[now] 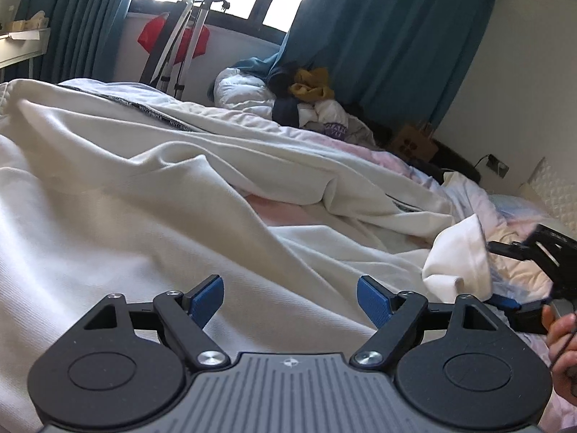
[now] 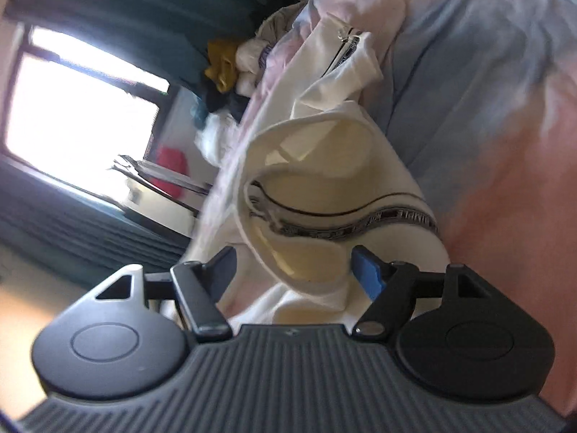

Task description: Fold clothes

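A: How do the jaws of the left gripper (image 1: 290, 299) stand?

B: They are wide apart. The two blue pads (image 1: 207, 297) have a large gap between them and nothing is between them. Under and ahead of them lies the white garment (image 1: 144, 187), which is spread in folds over the bed (image 1: 285, 209) and fills the left and middle of the left wrist frame.

A: Does it touch the cloth?

B: I cannot tell. The pads are just over it, very near.

A: And the right gripper (image 2: 294, 270)?

B: Its jaws are also wide apart. In the right wrist frame, a rounded cuff or hem of the same garment, with a dark printed band (image 2: 346, 216), sits in the gap between the fingers. The pads do not press on it. Whether they touch it at the sides, I cannot tell.

A: Is the right gripper visible from the left side?

B: Yes, at the right edge of the left wrist frame, blurred, with the person's hand (image 1: 562, 342) behind it. A white bunch of cloth is just beside its tips.

A: What is behind?

B: A pile of clothes (image 1: 310, 97) in the upper middle, before the teal curtain (image 1: 378, 36).
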`<state>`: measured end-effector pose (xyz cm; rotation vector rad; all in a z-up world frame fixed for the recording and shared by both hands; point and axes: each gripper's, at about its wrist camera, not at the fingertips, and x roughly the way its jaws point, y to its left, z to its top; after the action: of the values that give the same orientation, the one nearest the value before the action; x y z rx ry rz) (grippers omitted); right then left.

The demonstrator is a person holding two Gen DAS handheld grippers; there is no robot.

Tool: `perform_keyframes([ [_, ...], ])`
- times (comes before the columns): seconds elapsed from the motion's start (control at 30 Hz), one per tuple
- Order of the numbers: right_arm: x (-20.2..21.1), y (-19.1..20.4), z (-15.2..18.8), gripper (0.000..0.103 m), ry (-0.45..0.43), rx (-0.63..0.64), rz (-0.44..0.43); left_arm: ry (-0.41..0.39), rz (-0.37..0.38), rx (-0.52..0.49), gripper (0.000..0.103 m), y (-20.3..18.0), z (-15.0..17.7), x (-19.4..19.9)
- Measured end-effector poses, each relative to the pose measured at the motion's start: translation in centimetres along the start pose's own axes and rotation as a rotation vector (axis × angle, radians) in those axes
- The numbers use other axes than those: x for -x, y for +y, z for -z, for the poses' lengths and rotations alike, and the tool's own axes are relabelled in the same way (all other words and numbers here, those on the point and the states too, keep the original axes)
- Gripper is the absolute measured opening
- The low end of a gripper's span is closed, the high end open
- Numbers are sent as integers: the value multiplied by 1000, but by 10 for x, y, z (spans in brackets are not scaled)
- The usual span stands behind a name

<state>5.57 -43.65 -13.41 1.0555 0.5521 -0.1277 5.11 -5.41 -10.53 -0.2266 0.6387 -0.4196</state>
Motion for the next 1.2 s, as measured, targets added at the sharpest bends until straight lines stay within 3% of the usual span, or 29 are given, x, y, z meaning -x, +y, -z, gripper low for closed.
perform_keyframes([
  [0.2,-21,25,7,73,-13,210,126,19,-15,-34,83,-2,3,-5],
  [0.27,-24,29,9,69,-25,272,169,22,-16,-56,83,-3,4,-6],
  [0.3,-26,29,8,63,-22,289,179,19,-16,-82,83,-5,3,-7],
  [0.33,-28,29,8,48,-18,305,189,15,-16,-112,83,-7,2,-7],
  [0.43,-23,26,1,22,-21,315,211,7,-38,-132,83,-6,0,-6],
  [0.5,-12,24,-8,17,-37,296,227,14,-42,-127,83,-4,0,-5],
  [0.7,51,31,-65,12,-147,386,311,17,-28,-140,83,-8,0,0],
  [0.93,112,28,-141,11,-222,609,504,58,-49,-131,83,-7,-1,-4],
  [1.03,112,12,-144,11,-185,771,615,76,-58,-127,83,-6,-2,-5],
  [1.2,69,-52,-97,11,5,1045,818,105,-75,-121,83,-5,-2,-8],
])
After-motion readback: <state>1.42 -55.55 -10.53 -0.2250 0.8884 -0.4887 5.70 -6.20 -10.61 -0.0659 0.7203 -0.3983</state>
